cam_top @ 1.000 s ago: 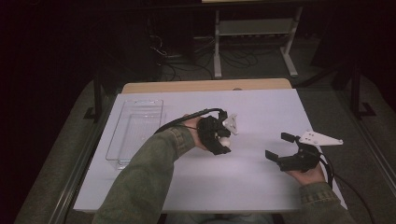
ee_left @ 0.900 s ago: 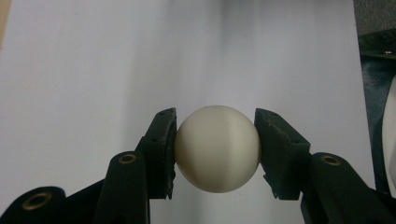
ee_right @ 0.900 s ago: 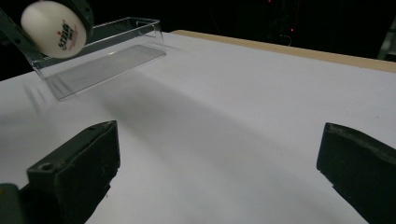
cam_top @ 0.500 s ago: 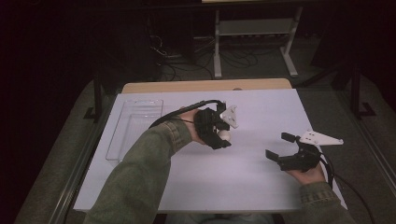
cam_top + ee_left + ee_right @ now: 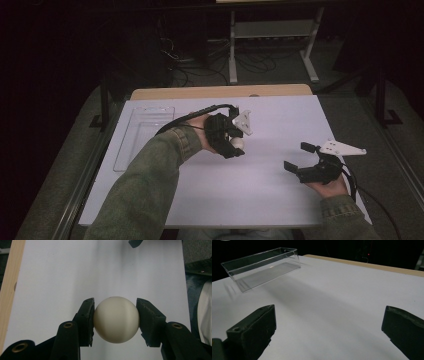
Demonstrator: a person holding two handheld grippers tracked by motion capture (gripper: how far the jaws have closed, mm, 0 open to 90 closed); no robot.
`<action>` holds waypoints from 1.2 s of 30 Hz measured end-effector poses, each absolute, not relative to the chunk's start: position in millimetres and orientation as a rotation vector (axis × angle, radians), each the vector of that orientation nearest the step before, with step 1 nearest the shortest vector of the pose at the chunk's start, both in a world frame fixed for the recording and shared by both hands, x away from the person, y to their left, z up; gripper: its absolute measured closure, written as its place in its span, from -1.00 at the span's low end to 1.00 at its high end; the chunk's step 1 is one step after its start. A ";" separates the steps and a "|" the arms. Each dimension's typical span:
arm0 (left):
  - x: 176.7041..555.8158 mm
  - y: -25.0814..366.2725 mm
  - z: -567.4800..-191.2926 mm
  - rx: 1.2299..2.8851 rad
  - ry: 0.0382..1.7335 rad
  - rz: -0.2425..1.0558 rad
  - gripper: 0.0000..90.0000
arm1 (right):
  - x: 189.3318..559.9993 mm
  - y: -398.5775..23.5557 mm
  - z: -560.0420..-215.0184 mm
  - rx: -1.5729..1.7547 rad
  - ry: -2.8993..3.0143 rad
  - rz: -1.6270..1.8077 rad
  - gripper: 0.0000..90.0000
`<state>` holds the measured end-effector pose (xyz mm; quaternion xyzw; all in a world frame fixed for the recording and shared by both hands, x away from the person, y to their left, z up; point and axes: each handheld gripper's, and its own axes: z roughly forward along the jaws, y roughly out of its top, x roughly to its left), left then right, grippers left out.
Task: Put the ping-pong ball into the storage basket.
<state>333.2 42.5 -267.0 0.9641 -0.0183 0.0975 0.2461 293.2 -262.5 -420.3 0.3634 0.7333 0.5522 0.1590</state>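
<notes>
White sheeting covered the table [image 5: 260, 200], with a strip of bare wood along its far edge. Near the left side lay a clear tray [image 5: 142, 135], long and shallow. Over the middle, the left tongs [image 5: 115, 315] were clamped on a cream ball [image 5: 116, 319], one jaw pressed to each side of it, held above the sheet. The right tongs [image 5: 300, 162] sat near the right edge, jaws spread wide with nothing between them.

dark room, white-topped table [image 5: 280, 200] with wooden far edge, metal shelf frame [image 5: 270, 37] and cables [image 5: 190, 70] behind
</notes>
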 end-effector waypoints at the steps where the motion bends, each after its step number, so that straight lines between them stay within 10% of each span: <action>1: 333.4 42.8 -267.1 2.630 -0.047 0.266 0.12 | 293.2 -262.6 -420.3 1.039 2.096 1.579 -1.00; 36: 339.6 96.5 -264.5 2.654 0.092 0.299 0.12 | 293.6 -262.2 -420.8 1.040 2.102 1.574 -1.00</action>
